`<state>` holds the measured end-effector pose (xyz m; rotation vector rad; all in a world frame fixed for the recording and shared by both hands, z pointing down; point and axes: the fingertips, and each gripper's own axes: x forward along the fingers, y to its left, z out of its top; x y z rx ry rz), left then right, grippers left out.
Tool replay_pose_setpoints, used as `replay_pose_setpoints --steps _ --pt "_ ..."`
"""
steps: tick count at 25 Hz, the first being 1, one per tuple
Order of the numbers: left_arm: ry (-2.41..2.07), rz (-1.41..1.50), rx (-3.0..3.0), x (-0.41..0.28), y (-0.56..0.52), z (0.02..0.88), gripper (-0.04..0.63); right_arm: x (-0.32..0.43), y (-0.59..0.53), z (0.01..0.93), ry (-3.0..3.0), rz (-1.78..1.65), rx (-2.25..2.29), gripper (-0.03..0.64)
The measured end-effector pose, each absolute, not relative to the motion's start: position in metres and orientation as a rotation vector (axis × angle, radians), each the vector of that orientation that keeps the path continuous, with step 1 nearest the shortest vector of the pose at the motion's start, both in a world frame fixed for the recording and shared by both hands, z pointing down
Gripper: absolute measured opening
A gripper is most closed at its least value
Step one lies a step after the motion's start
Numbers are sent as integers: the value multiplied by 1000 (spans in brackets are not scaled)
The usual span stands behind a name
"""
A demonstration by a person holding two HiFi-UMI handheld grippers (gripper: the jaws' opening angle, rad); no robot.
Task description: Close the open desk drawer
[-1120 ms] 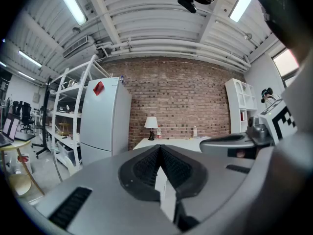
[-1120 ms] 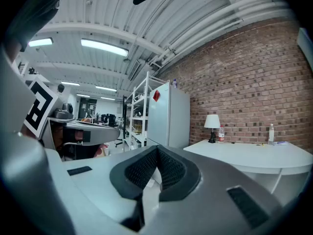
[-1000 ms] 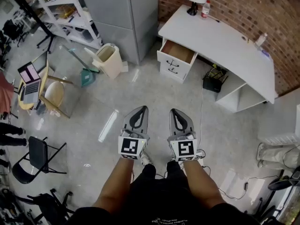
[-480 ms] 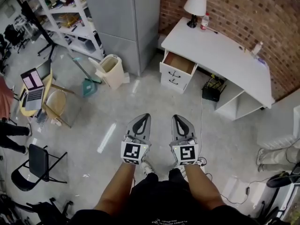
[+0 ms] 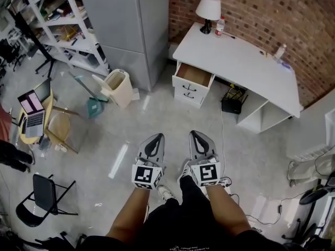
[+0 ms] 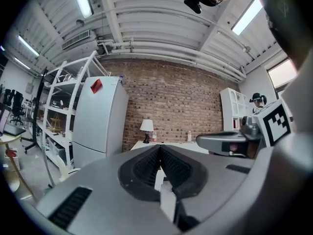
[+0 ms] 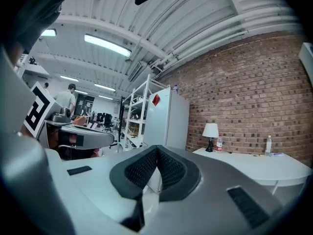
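Head view: desk drawer (image 5: 193,75) stands open, front facing lower left.

Desk (image 5: 246,61) and open drawer (image 5: 192,76) now lower in head view, lamp (image 5: 208,8) now fully visible

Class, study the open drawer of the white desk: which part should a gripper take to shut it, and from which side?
Take the drawer by its white front panel, at the dark handle. Come from the open floor in front of the desk: the drawer juts out that way, so a level push toward the brick wall should slide it in.
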<state>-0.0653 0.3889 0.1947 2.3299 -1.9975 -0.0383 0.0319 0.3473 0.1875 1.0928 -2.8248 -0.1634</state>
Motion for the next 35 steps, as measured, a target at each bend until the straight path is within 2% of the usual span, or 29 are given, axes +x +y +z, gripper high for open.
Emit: replay_pose_setpoints --steps 13,26,35 --pt "-1962 131 2255 -70 282 229 8 21 233 205 -2846 -62 1051 25" --pt "-1968 263 2375 -74 167 216 8 11 125 214 -2862 -48 991 25" --pt "-1856 193 2437 -84 104 239 8 -10 77 248 -2797 -79 994 25"
